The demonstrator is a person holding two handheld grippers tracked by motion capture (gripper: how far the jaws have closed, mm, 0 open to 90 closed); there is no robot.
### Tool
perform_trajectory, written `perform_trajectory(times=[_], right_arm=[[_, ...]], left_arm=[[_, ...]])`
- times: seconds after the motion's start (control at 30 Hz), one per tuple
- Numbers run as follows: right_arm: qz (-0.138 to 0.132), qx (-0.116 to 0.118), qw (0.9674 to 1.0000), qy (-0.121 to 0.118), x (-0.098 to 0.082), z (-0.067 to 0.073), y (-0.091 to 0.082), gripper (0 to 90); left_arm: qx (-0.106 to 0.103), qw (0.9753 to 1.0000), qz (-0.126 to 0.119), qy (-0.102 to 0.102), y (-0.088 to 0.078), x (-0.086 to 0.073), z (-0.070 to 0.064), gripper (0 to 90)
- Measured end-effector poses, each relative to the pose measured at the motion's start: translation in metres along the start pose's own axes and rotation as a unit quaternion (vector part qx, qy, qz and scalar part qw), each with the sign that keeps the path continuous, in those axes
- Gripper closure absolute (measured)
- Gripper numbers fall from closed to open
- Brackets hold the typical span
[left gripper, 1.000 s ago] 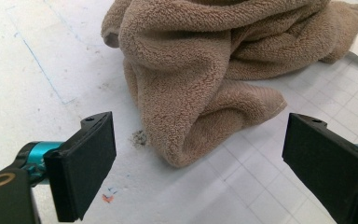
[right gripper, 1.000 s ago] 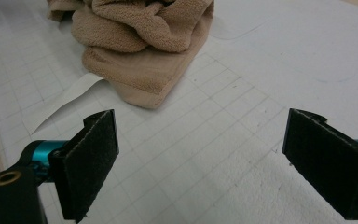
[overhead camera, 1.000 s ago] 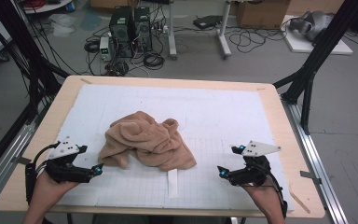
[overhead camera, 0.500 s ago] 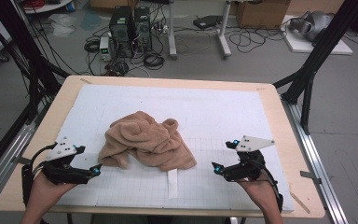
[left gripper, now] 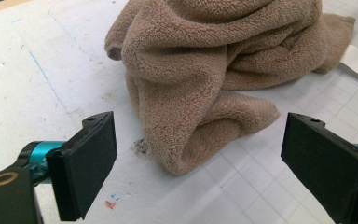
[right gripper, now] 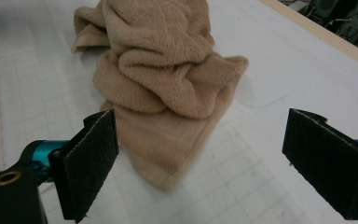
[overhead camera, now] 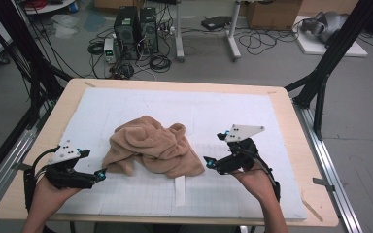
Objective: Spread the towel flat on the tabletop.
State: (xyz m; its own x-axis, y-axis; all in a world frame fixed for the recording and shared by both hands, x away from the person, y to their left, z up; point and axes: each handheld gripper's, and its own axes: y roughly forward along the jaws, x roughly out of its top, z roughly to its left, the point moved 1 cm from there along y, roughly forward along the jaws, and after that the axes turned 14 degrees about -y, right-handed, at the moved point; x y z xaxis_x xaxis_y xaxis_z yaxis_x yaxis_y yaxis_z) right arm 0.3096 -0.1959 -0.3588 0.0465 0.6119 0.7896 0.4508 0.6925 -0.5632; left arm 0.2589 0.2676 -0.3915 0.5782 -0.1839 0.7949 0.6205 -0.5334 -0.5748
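Note:
A crumpled tan towel lies heaped in the middle of the white gridded mat. My left gripper rests low at the mat's front left, open, its jaws pointing at the towel's near-left edge a short way ahead. From the right, my right gripper faces the towel, open and close to its right edge. In both gripper views the black jaws stand wide apart with nothing between them, and the towel lies just beyond them.
A white tape strip lies on the mat just in front of the towel. The mat covers a wooden table. Black frame legs stand at the table's sides, and computers and cables sit on the floor beyond.
My right gripper has moved left and a little forward, closing on the towel's right edge. The left gripper has barely shifted. The towel has not moved.

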Motion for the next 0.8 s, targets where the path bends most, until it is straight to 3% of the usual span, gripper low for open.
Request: perform_trajectory(times=[0.3, 0.37, 0.53, 0.8], right_arm=[[-0.001, 0.02, 0.9997, -0.013, 0.03, -0.007, 0.031, 10.2], [-0.007, 0.04, 0.9991, -0.012, 0.039, -0.009, 0.045, 11.7], [-0.007, 0.059, 0.9979, -0.024, 0.054, -0.011, 0.063, 14.2], [-0.005, 0.085, 0.9962, -0.019, 0.067, -0.015, 0.089, 19.6]], left_arm=[[-0.007, 1.0, -0.005, -0.005, 0.006, 0.005, 0.0, 12.8], [-0.009, 1.0, -0.001, -0.003, 0.01, 0.007, 0.0, 12.8], [-0.013, 0.9999, 0.0, -0.004, 0.015, 0.012, -0.001, 13.1], [-0.019, 0.9998, 0.003, -0.004, 0.025, 0.023, 0.0, 16.2]])
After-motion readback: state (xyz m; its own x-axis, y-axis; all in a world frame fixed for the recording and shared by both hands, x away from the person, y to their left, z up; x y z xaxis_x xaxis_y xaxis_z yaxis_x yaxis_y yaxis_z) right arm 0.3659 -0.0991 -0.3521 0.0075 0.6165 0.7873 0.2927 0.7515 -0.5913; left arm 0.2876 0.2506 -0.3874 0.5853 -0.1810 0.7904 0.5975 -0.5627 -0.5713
